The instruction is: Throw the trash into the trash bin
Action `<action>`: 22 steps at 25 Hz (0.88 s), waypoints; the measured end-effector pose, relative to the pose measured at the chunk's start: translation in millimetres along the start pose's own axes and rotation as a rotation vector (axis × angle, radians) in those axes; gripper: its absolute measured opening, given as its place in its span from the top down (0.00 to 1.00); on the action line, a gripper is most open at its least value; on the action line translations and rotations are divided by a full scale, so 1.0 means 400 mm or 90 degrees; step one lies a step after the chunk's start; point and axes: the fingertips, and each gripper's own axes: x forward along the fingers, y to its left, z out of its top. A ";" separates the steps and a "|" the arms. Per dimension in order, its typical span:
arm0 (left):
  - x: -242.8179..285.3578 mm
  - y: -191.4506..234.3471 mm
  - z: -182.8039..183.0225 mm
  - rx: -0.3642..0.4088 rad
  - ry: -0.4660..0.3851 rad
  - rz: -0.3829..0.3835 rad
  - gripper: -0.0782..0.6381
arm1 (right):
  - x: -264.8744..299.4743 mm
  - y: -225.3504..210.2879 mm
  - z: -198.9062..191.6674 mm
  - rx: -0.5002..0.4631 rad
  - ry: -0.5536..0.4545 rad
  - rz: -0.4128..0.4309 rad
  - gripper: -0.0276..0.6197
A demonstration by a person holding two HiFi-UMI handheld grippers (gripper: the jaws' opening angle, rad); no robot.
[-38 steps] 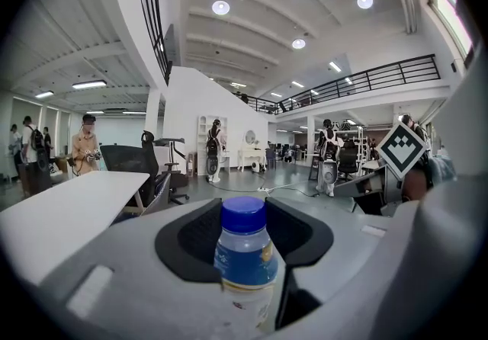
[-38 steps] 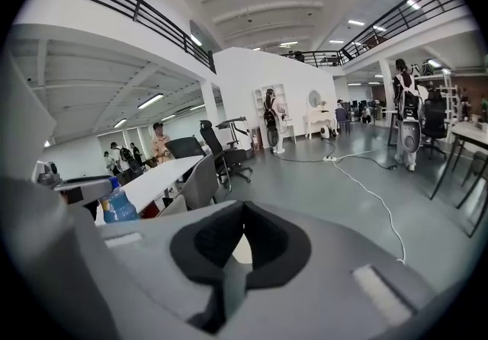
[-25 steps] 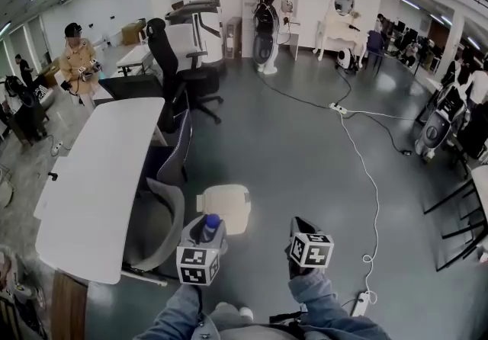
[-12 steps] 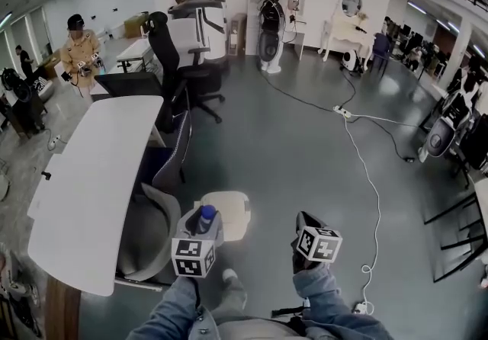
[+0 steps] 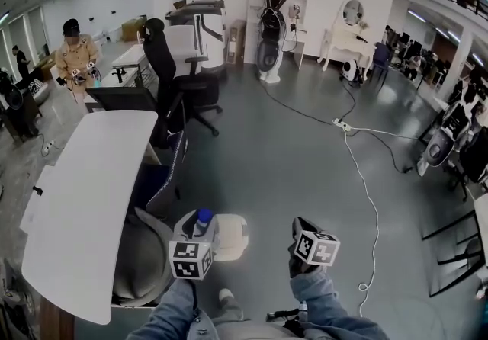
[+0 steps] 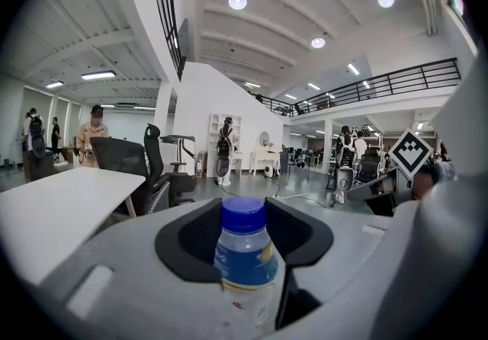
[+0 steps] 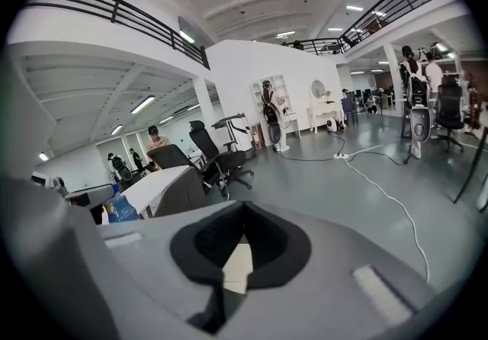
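- Head view: in the left gripper (image 5: 197,226), a blue-capped plastic bottle (image 5: 203,216), cap upward, clamped between the jaws.
- Just beyond it on the grey floor (image 5: 305,140), a cream trash bin (image 5: 232,233), its near-left edge overlapped in the picture by that gripper; bottle not in the bin.
- At right, the right gripper (image 5: 302,224), apart from the bin, held out about level with the left one.
- Along the left, a white table (image 5: 84,194), with a grey chair (image 5: 145,258) close against its near edge.
- Left gripper view: jaws part-way open, pads pressed on both sides of the bottle just below the cap; blue label facing the camera; right gripper off at the right edge.
- Right gripper view: jaw tips brought together, only a thin wedge of gap behind them, nothing gripped; through that wedge, a strip of the cream bin; at far left, the bottle in the other gripper.
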 end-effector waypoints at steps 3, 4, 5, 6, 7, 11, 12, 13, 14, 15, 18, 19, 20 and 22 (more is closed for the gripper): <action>0.074 0.031 0.012 -0.008 0.000 0.000 0.63 | 0.076 0.000 0.045 -0.014 0.005 0.001 0.95; 0.096 0.045 0.014 -0.012 0.000 0.002 0.63 | 0.101 0.006 0.058 -0.022 0.007 0.002 0.95; 0.118 0.060 0.015 -0.016 0.000 0.003 0.63 | 0.125 0.014 0.069 -0.030 0.009 0.005 0.95; 0.138 0.075 0.018 -0.019 0.000 0.004 0.63 | 0.147 0.025 0.081 -0.038 0.011 0.008 0.95; 0.158 0.089 0.021 -0.022 0.000 0.005 0.63 | 0.165 0.036 0.093 -0.046 0.012 0.012 0.95; 0.231 0.127 0.010 -0.038 0.011 0.014 0.63 | 0.219 0.037 0.113 -0.064 0.027 0.012 0.95; 0.247 0.129 -0.001 -0.044 0.016 0.017 0.63 | 0.231 0.024 0.113 -0.065 0.032 0.011 0.95; 0.261 0.128 -0.012 -0.048 0.020 0.019 0.63 | 0.243 0.008 0.113 -0.066 0.035 0.010 0.95; 0.273 0.126 -0.022 -0.050 0.022 0.023 0.63 | 0.256 -0.009 0.114 -0.067 0.038 0.010 0.95; 0.285 0.126 -0.030 -0.051 0.024 0.028 0.63 | 0.271 -0.024 0.118 -0.067 0.039 0.012 0.95; 0.313 0.131 -0.031 -0.057 0.028 0.049 0.63 | 0.328 -0.041 0.143 -0.068 0.044 0.031 0.95; 0.317 0.130 -0.026 -0.057 0.030 0.054 0.63 | 0.343 -0.038 0.154 -0.073 0.046 0.041 0.95; 0.317 0.127 -0.021 -0.055 0.031 0.059 0.63 | 0.354 -0.034 0.163 -0.081 0.050 0.050 0.95; 0.312 0.127 -0.014 -0.049 0.035 0.073 0.63 | 0.373 -0.025 0.169 -0.095 0.058 0.068 0.95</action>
